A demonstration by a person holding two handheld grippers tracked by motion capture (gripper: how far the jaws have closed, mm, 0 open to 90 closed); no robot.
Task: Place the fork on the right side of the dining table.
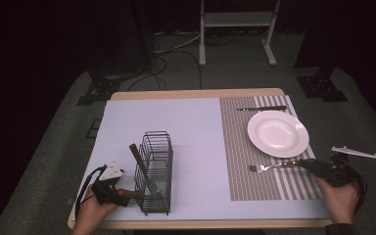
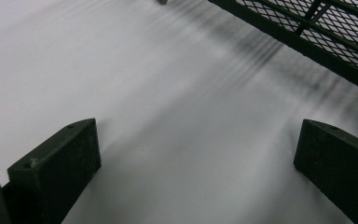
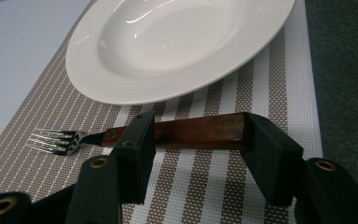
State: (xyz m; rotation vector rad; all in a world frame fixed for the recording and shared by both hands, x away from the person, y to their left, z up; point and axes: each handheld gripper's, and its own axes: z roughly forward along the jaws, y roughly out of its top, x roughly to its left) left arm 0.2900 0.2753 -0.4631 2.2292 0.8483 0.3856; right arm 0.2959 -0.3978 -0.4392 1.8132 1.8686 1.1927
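A fork [image 1: 273, 166] with a wooden handle [image 3: 196, 130] lies on the striped placemat [image 1: 245, 161], just in front of the white plate [image 1: 277, 133] [image 3: 177, 42]. My right gripper [image 1: 309, 164] [image 3: 198, 140] stands low over the handle's end with its jaws apart, one on either side, and the pads do not press on the wood. My left gripper [image 1: 125, 194] [image 2: 196, 154] rests open on the pale mat beside the black wire basket [image 1: 154, 171] [image 2: 317, 28], nothing between its jaws. A wooden-handled utensil [image 1: 138, 155] leans out of the basket.
A knife [image 1: 262, 108] lies on the placemat behind the plate. The pale blue mat [image 1: 176, 122] covers the left and middle of the table. The table's front edge runs just below both hands, and cables and stands sit on the floor beyond.
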